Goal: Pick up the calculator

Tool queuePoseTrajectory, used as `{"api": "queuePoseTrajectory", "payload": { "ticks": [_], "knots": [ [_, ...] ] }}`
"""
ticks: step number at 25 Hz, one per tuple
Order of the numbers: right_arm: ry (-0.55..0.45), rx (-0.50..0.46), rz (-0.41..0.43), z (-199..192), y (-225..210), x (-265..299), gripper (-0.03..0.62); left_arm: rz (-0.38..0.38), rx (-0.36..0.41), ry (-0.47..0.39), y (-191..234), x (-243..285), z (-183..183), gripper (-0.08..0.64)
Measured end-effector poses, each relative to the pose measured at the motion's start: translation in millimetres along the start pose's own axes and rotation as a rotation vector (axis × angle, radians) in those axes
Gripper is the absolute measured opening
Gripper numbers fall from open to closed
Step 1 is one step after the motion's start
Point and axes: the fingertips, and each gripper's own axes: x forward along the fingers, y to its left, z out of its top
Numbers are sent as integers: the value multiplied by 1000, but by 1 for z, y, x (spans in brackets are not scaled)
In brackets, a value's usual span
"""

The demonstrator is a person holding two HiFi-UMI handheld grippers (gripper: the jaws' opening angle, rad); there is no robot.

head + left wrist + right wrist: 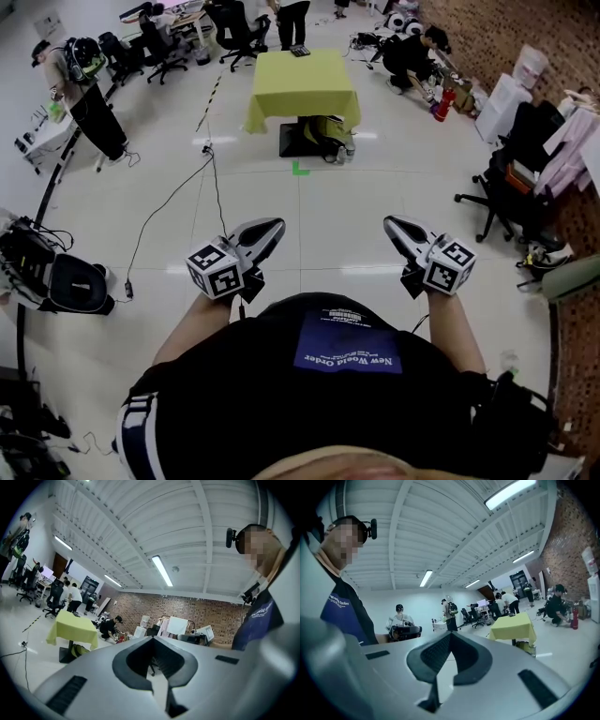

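Wide white floor lies ahead of the yellow-draped bench [302, 84] where a small dark item, probably the calculator [300, 51], sits at the far edge; left tool [271, 228] and right tool [393, 225] both closed, empty, pickup not begun.

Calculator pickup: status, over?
Left tongs, right tongs shut, empty. Calculator likely the dark item on far yellow table, out of reach. Floor cable left of path.

Empty right gripper [450, 635], jaws together (yellow-clothed table [513, 627] well beyond)
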Motion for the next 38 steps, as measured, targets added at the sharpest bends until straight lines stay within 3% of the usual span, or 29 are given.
{"api": "queuePoseTrajectory", "payload": {
  "ticks": [10,20,29,38],
  "knots": [
    [-63,8,11,35,9,176,-14,-1,21,-10,163,-65,72,6],
    [-21,19,44,52,-42,274,-14,40,-36,-11,258,-54,93,6],
    [-6,-33,93,64,-149,311,-14,152,15,-34,304,8,105,6],
    [29,-91,225,118,-281,334,-14,229,-5,-97,340,140,143,6]
  ]
}}
